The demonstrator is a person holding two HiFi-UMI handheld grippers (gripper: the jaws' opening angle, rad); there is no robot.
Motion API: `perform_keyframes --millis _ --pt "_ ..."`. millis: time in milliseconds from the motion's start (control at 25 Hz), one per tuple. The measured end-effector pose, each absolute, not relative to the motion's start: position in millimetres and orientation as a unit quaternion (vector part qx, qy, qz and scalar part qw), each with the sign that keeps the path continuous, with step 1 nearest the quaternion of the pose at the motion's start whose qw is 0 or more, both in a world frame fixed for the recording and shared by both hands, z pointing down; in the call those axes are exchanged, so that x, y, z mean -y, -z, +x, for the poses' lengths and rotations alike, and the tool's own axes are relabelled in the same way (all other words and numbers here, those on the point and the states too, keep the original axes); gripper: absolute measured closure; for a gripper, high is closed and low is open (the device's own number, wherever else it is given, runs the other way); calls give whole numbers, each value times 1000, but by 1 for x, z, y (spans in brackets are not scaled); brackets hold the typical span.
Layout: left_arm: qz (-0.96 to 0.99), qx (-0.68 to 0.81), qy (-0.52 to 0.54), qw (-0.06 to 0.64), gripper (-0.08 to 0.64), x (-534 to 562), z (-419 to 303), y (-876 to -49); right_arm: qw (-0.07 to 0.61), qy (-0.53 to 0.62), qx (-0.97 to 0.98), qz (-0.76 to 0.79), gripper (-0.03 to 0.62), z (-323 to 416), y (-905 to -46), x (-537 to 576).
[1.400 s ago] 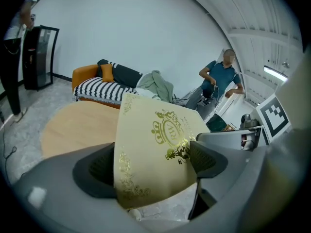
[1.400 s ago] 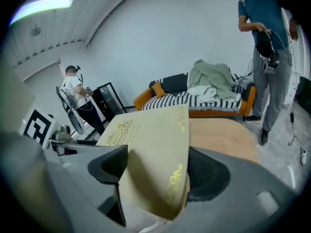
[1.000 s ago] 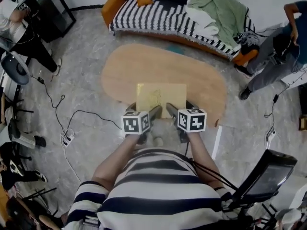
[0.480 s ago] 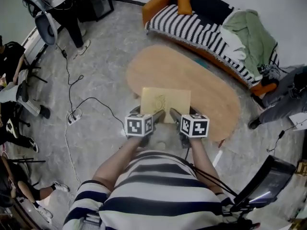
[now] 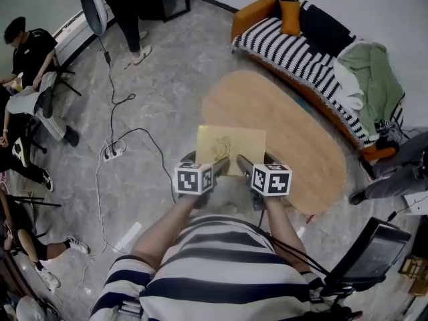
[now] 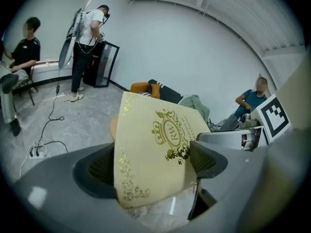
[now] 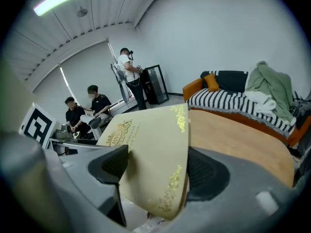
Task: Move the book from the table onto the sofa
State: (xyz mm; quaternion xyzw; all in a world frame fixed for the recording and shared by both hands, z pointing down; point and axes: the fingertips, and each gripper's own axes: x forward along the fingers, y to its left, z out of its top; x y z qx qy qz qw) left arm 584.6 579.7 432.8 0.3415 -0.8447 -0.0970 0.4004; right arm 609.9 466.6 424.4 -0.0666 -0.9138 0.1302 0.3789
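A cream book [image 5: 231, 148] with gold ornament is held flat in front of my striped shirt, over the near left end of the oval wooden table [image 5: 287, 129]. My left gripper [image 5: 218, 166] is shut on the book's near edge, and my right gripper [image 5: 241, 166] is shut on that edge beside it. The left gripper view has the book [image 6: 155, 144] clamped between the dark pads of the left gripper [image 6: 153, 166]. In the right gripper view the book [image 7: 150, 149] sits tilted in the right gripper [image 7: 160, 171]. The striped sofa [image 5: 301, 45] stands beyond the table.
A green blanket [image 5: 374, 79] and an orange cushion [image 5: 289, 9] lie on the sofa. Cables and a power strip [image 5: 114, 149] run over the floor at left. People sit and stand at far left, a person's leg [image 5: 394, 179] is at right, and a screen [image 5: 368, 253] at lower right.
The head view has swung left: table and sofa slid toward the right of the picture. Both grippers keep their hold on the book, which stays in front of my body.
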Motion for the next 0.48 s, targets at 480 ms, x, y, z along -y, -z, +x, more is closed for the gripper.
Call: perform_keyframes --millis 480 --pt "258 868 138 401 89 -719 533 -442 402 -100 898 -150 227 537 -435 -603"
